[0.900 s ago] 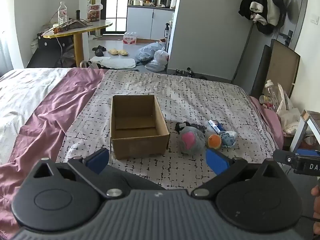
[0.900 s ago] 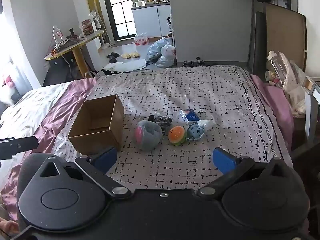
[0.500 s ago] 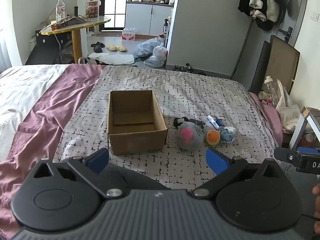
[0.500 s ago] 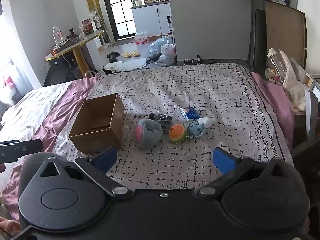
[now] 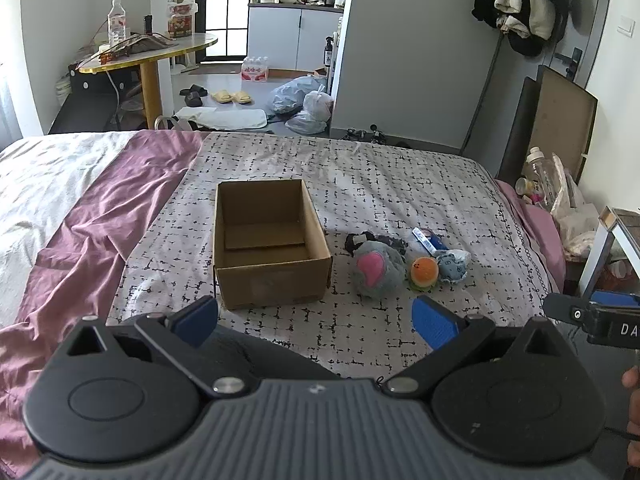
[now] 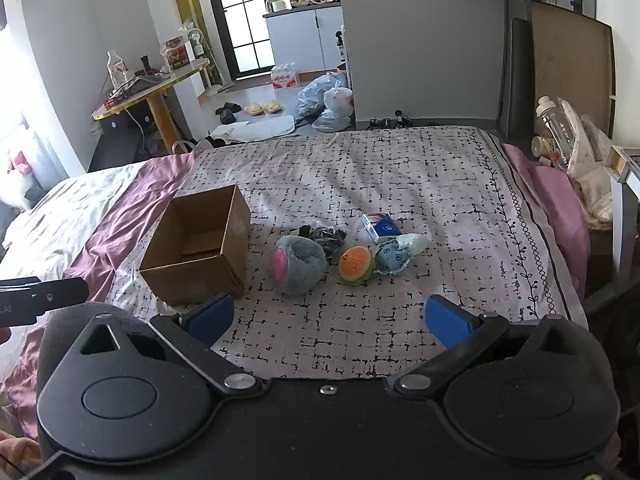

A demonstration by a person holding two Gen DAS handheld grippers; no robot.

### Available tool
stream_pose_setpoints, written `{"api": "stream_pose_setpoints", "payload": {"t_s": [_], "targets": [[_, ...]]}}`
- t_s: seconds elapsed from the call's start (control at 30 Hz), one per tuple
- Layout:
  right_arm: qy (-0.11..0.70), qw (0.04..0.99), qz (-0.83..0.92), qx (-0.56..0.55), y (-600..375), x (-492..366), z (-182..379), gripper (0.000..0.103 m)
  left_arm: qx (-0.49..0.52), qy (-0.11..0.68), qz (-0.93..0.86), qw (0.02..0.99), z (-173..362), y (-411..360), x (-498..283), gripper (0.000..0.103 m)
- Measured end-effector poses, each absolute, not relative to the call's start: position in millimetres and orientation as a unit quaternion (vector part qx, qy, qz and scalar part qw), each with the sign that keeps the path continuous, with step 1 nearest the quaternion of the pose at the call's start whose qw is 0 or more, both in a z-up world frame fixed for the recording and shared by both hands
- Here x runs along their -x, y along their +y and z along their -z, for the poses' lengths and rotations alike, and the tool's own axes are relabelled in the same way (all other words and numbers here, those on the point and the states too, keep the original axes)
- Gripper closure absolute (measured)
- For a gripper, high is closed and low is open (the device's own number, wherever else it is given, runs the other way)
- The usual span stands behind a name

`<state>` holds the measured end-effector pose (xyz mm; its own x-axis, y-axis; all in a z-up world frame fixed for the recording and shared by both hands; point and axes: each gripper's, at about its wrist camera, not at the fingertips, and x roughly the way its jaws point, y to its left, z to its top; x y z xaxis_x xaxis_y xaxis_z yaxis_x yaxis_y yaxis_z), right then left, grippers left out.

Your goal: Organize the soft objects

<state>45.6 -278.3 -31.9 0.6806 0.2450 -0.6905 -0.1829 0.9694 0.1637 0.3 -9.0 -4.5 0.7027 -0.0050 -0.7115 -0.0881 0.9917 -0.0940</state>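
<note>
An open cardboard box (image 5: pixel 268 240) (image 6: pixel 200 248) stands empty on the patterned bedspread. To its right lie a grey plush with a pink patch (image 5: pixel 376 268) (image 6: pixel 298 264), an orange burger plush (image 5: pixel 424 274) (image 6: pixel 356 266), a pale blue plush (image 5: pixel 452 266) (image 6: pixel 394 256), a dark bundle (image 5: pixel 360 240) (image 6: pixel 326 236) and a blue and white packet (image 5: pixel 428 238) (image 6: pixel 380 224). My left gripper (image 5: pixel 314 318) is open and empty, hovering near the box's front. My right gripper (image 6: pixel 330 318) is open and empty, short of the plush toys.
A purple sheet (image 5: pixel 100 216) lies crumpled on the bed's left. A nightstand with a bottle and bags (image 6: pixel 568 136) stands at the right edge. The other gripper's tip shows at the right of the left wrist view (image 5: pixel 592 316) and at the left of the right wrist view (image 6: pixel 40 300).
Both grippers have risen and drawn slightly back, so the box and toys sit higher and smaller in view. Both stay open; nothing on the bed has moved.
</note>
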Motion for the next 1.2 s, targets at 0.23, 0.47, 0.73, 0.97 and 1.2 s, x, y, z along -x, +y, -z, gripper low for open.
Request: {"api": "stream_pose_setpoints", "payload": {"t_s": [0.23,0.47,0.73,0.97,1.2], "targets": [[0.380,0.917,-0.112,-0.045,-282.4,-44.6,31.6,0.000,0.056,0.385,-0.020,0.921,4.2,-15.6,-0.8,0.000],[0.381,0.916,-0.116,-0.041,-284.4,-45.6,31.5,0.000,0.055,0.388,-0.020,0.920,5.8,-16.8,-1.0,0.001],[0.380,0.917,-0.118,-0.039,-284.5,-44.0,32.0,0.000,0.050,0.388,-0.017,0.920,4.6,-20.4,-0.2,0.001],[0.380,0.917,-0.118,-0.039,-283.9,-42.1,31.4,0.000,0.049,0.389,-0.018,0.920,3.7,-20.4,-0.9,0.001],[0.379,0.917,-0.115,-0.037,-284.5,-43.6,30.5,0.000,0.047,0.390,-0.016,0.919,4.9,-20.7,-0.8,0.001]]}}
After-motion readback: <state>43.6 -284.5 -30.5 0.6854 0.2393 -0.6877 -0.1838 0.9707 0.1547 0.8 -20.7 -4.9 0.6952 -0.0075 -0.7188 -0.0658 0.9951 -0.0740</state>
